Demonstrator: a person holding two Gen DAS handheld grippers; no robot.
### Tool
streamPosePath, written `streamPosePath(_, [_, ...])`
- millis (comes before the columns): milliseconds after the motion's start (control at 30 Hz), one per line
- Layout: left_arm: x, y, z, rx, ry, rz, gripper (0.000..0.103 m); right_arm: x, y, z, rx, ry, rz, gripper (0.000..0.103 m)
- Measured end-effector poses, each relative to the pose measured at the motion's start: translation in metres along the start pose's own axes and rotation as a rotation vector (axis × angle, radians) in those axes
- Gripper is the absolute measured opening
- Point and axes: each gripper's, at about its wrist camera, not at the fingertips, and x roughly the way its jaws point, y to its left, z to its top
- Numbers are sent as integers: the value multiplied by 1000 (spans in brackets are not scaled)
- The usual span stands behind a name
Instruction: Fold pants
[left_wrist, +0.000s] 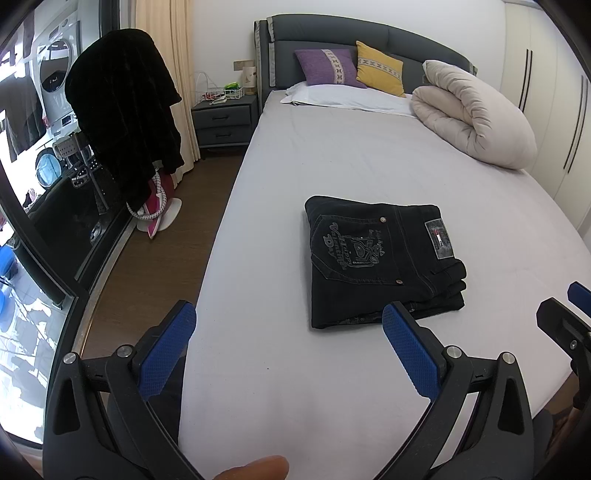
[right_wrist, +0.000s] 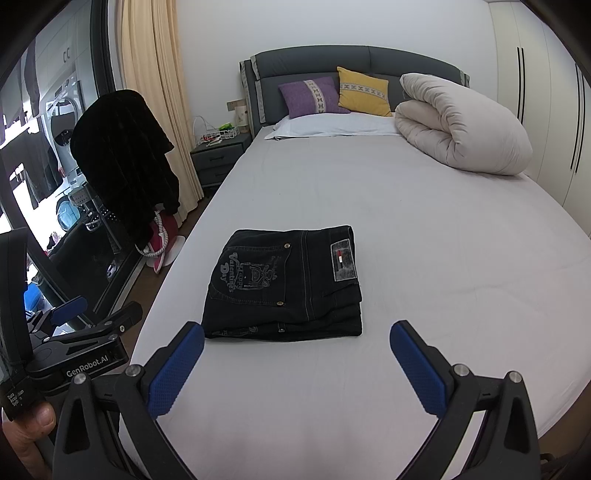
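Pants (left_wrist: 384, 258) lie folded into a compact stack at centre frame on the bed (left_wrist: 369, 158), pocket side up; folding appears complete; left gripper (left_wrist: 288, 325) and right gripper (right_wrist: 297, 345) both spread wide, empty, held short of the stack, apparently released.

You can read "GenRobot.AI" in white on the black body of the left gripper (right_wrist: 88, 321), and "Valentine's Day" stitched in pale grey thread on the back pocket of the folded black denim pants (right_wrist: 284, 282); their waistband patch stays too small to read
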Motion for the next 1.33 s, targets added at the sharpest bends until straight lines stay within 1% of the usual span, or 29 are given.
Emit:
streamPosePath(800, [4, -4, -4, 14, 6, 6, 103, -1, 1, 0, 1, 0, 0, 103])
streamPosePath(1000, [6, -7, -5, 15, 24, -12, 103, 1, 0, -1, 1, 2, 3, 103])
streamPosePath(1100, [9, -8, -7, 25, 38, 1, 103, 3, 1, -3, 3, 4, 9, 103])
streamPosePath(1233, [9, -10, -8, 34, 35, 17, 103, 5, 4, -9, 5, 7, 13, 103])
streamPosePath(1333, [8, -10, -8, 36, 33, 9, 103, 6, 4, -10, 8, 10, 15, 103])
